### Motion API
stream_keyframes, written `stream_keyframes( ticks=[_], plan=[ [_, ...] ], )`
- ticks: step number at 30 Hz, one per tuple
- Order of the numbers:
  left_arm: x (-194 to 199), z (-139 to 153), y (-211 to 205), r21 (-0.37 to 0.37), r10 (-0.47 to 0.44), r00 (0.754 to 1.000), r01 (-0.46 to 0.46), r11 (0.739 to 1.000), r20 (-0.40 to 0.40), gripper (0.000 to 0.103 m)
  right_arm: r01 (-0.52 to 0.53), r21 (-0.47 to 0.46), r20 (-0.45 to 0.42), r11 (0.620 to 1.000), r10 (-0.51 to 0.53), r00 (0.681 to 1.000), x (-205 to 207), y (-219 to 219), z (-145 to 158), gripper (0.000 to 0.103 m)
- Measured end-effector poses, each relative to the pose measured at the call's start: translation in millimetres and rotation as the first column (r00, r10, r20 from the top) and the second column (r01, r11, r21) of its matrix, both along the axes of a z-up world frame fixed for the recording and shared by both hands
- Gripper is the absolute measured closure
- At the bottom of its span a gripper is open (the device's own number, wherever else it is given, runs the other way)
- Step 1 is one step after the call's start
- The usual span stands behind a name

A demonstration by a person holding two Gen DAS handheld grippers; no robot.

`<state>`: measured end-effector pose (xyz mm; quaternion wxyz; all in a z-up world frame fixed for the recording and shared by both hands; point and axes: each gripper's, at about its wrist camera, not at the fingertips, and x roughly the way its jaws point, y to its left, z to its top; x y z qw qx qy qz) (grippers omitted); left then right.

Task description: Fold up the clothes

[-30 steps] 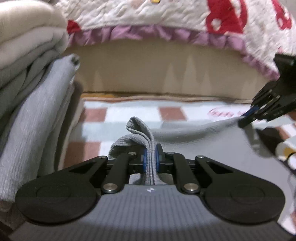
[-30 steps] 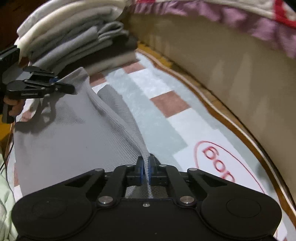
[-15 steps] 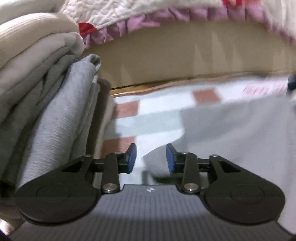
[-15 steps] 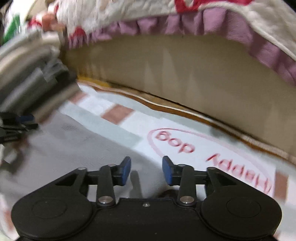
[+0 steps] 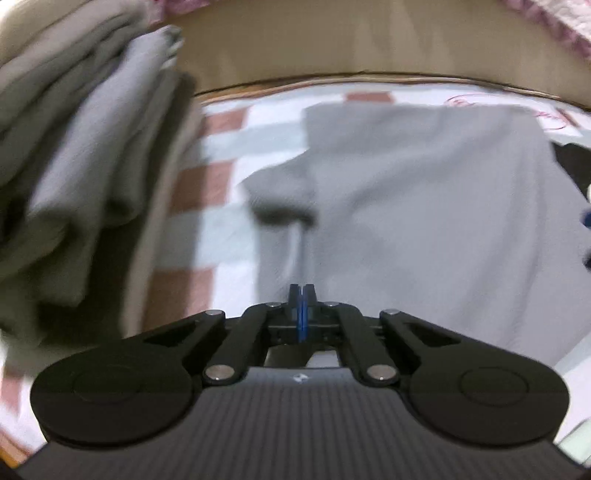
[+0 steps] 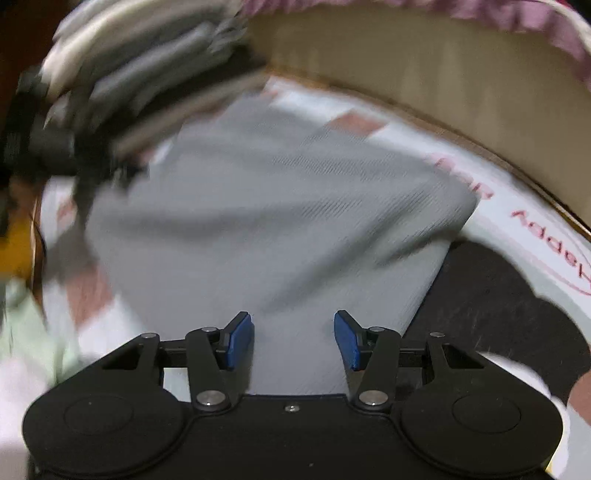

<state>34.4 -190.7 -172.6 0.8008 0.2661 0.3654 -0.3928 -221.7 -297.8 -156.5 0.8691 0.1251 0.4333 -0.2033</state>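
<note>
Checked mat — pink, white, pale-green squares, red lettering. Beige wall behind it, frilled quilt above — blurred.

Motion blur is smearing both dim fisheye views, the folded clothes stack worst; edges are bending, corners darkening.

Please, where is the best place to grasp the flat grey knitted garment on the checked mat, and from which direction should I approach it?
Probably the grey knitted garment is best pinched at a free corner of its near edge, coming from above at a slant. It lies flat on the checked mat, so only an edge offers a lip. The left gripper is shut and empty; the right gripper hangs open above the cloth.
</note>
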Motion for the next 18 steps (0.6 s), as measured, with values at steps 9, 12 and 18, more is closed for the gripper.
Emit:
stream_keyframes(
  ticks=[9,12,18],
  plan=[
    [25.8,23.8,38.0,-0.219,0.093,0.984,-0.126,0.968,-0.153,0.093,0.08,0.081,0.058,0.994,-0.085,0.995,-26.2,-7.5,11.8,0.048],
    [34.8,24.1,39.6,-0.327,0.032,0.963,-0.122,0.937,-0.267,0.059,0.143,0.134,0.145,0.981,-0.163,0.976,-27.4,-24.7,21.3,0.047],
    [33.4,-6.4,10.7,-0.31,-0.061,0.958,-0.03,0.95,-0.281,0.049,0.116,0.02,0.157,0.993,-0.118,0.981,9.1,-48.5,32.4,0.047]
  ],
)
